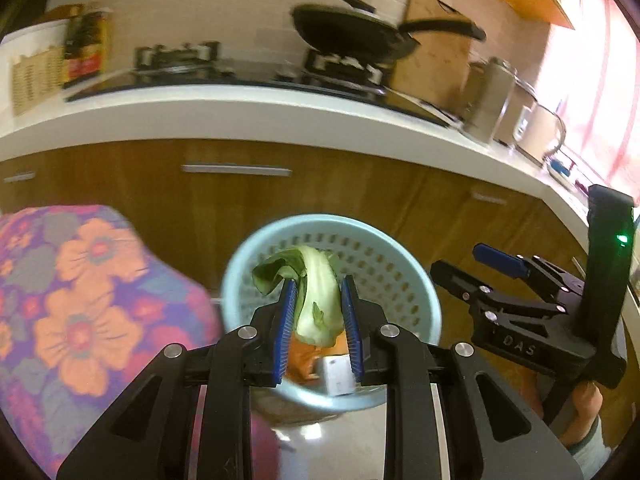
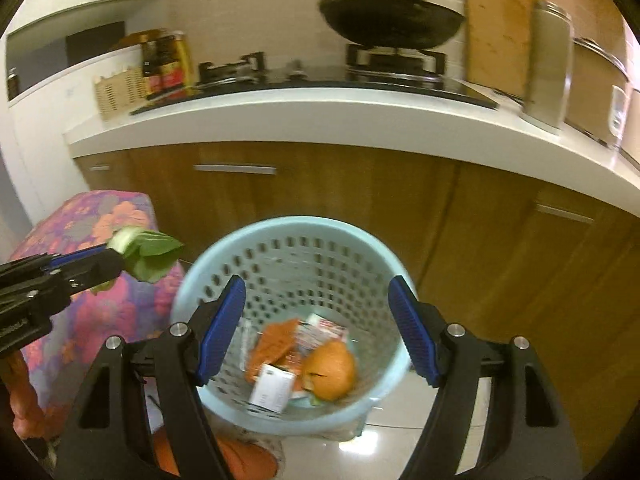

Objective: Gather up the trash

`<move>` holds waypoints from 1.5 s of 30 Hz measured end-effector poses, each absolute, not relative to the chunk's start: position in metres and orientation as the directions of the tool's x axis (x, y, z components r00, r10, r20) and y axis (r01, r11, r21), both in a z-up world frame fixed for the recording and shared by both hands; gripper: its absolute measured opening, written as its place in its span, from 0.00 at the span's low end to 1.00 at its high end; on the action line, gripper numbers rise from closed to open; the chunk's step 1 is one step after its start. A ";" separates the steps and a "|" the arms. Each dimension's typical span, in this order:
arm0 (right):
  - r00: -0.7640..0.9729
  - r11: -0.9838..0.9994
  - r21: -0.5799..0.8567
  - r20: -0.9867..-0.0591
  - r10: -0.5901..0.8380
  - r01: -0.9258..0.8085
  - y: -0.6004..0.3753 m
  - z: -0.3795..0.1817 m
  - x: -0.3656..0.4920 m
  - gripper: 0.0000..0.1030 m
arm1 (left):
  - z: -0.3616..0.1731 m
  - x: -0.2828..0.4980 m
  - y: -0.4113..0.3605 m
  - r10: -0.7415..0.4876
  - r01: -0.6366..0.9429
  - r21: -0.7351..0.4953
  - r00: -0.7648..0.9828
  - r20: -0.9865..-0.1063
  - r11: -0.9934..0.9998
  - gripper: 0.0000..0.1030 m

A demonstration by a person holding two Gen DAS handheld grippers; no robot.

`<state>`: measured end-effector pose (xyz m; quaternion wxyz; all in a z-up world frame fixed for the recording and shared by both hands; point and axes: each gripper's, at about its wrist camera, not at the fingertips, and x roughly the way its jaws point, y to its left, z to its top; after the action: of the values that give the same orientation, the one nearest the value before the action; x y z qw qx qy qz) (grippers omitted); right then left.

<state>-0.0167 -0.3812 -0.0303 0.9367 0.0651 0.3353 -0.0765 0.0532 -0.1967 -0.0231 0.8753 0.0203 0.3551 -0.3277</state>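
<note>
The pale blue perforated basket (image 2: 288, 264) stands on the glossy tiled floor (image 2: 360, 452). On the white table (image 2: 360, 120) sit a black hob (image 2: 320, 86), a woven basket (image 2: 118, 90) and sauce bottles (image 2: 168, 64).

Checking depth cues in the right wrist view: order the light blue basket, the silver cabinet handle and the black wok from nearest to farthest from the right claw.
1. Light blue basket: just ahead of the open right claw, on the floor.
2. Silver cabinet handle: beyond the basket, upper left.
3. Black wok: farthest, on the stove.

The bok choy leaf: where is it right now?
The bok choy leaf is clamped in the left gripper, held in front of the light blue basket; in the right wrist view it sits left of the rim.
</note>
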 end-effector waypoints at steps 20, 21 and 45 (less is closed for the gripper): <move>0.796 0.979 0.093 -0.598 -0.092 0.183 -0.376 -0.006 -0.027 0.68 | -0.008 0.049 -0.178 -0.507 0.569 -0.099 0.625 -0.594 0.817 0.58; 0.807 0.981 0.094 -0.585 -0.083 0.169 -0.367 0.001 -0.028 0.68 | -0.002 0.046 -0.166 -0.480 0.541 -0.075 0.664 -0.573 0.838 0.66; 0.915 0.995 0.034 -0.398 -0.068 0.089 -0.227 0.036 -0.018 0.92 | 0.006 0.011 -0.001 0.068 -0.068 0.012 0.943 -0.324 0.998 0.92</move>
<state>-0.0184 -0.2267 0.0364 0.9782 0.0258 0.2022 -0.0402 0.0109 -0.0014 0.0060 0.9858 0.0005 0.1646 0.0346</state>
